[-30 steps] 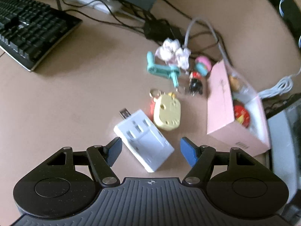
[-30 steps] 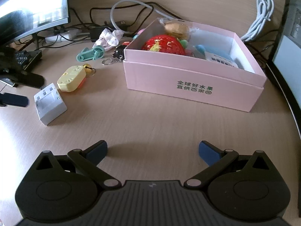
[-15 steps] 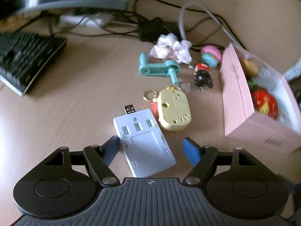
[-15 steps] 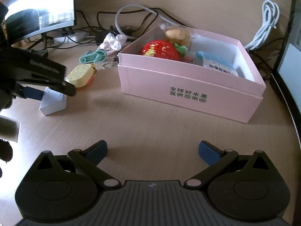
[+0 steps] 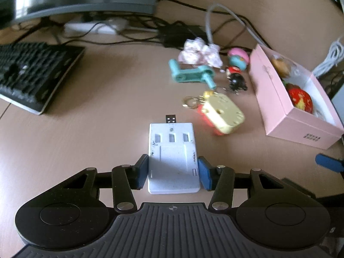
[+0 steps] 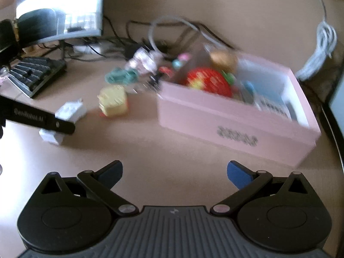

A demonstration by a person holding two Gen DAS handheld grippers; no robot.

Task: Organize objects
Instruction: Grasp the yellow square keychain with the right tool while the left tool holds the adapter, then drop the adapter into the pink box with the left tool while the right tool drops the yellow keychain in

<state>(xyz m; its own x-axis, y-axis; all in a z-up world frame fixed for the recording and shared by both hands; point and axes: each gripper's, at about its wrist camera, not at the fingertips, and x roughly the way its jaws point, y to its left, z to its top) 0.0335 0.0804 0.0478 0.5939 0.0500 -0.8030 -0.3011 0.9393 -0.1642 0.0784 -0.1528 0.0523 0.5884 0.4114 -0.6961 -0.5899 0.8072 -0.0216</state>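
My left tongs (image 5: 173,173) sit low in the middle of the left view, their 2 blue pads pressed against the sides of the white adapter (image 5: 173,154), which lies flat on the bench (image 5: 86,118) with its plug tip pointing up the frame. I judge the step in hand is the pickup, grip made and lift not yet started. Next I need a straight rise, then a carry rightward over the yellow keychain (image 5: 222,114) to the pink box (image 5: 286,107) at the right edge, clearing its near wall.

My right tongs (image 6: 175,172) are spread wide and hold nothing, low over bare bench. That blurred view shows the box's inside, with a red ball (image 6: 208,81) and free space at its right end; the left view shows the grip itself.
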